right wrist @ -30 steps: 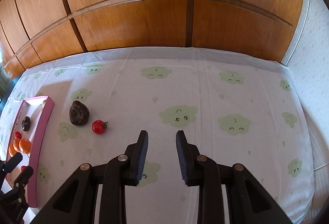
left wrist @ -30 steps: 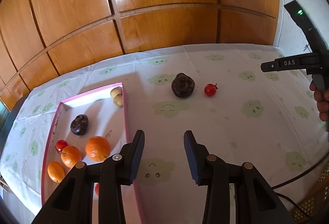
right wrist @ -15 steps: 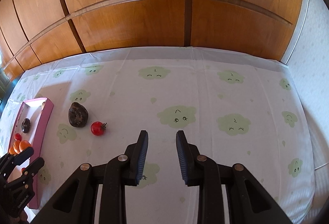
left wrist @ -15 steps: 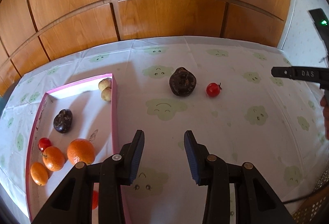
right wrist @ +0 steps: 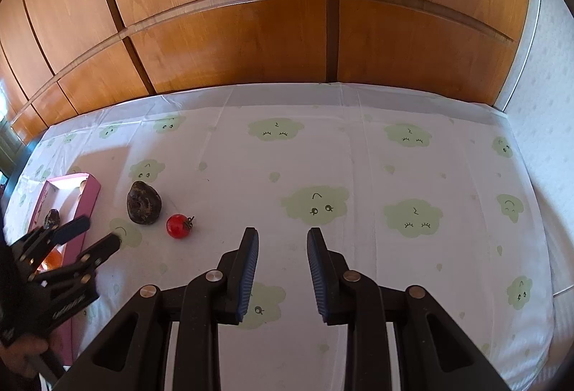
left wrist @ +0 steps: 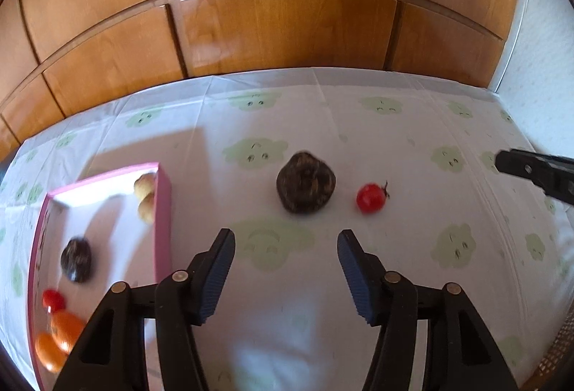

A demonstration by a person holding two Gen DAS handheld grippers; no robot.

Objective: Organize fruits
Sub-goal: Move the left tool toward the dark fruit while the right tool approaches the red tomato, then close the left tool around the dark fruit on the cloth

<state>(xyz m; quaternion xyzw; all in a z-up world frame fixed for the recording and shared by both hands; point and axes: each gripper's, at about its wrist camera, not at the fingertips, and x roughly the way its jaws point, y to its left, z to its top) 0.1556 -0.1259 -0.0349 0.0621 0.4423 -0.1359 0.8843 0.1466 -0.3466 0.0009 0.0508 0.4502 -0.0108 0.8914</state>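
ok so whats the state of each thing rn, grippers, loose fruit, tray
left gripper: open, empty, above the cloth
right gripper: open, empty
dark fruit: loose on the tablecloth, outside the tray
red tomato: loose on the cloth, right of the dark fruit, apart from it
pink tray: holds several fruits: oranges, a tomato, a dark fruit and two pale ones

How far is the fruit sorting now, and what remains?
Mostly done: the pink tray already holds oranges, a small tomato, a dark fruit and two pale ones. In hand: nothing; the left gripper and right gripper are open and empty. Left: the dark fruit on the cloth and the red tomato beside it.
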